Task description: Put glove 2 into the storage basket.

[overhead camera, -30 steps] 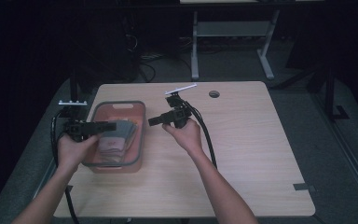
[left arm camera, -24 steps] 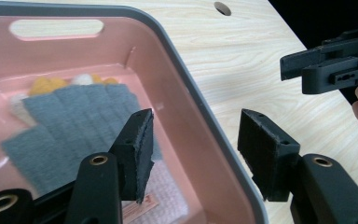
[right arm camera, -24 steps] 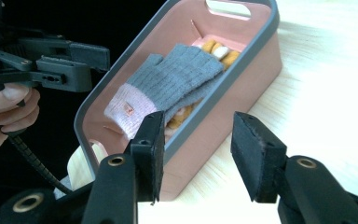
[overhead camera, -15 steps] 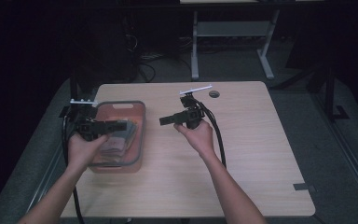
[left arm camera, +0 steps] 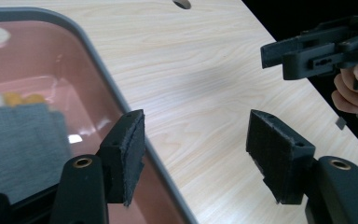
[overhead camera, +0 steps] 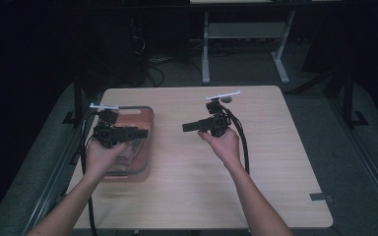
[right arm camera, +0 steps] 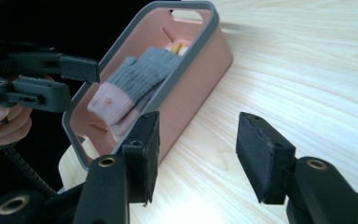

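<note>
A pink bin with a grey rim stands on the left of the wooden table. In it lie a grey glove with a pink cuff and something yellow. My left gripper hovers over the bin's right half and points right. Its jaws have just been opening, and the left gripper is open with nothing between the pads. My right gripper is held above the table's middle and points left at the bin. It too has just been opening, and the right gripper is open and empty.
A small dark round hole sits near the table's far edge. A strip of grey tape lies at the near right corner. Bare wood spreads right of the bin. A desk frame stands on the dark floor behind.
Both hands have shifted to the right. The right gripper has drawn away from the bin's side toward the table's middle, and the left gripper has moved over the bin's right rim.
</note>
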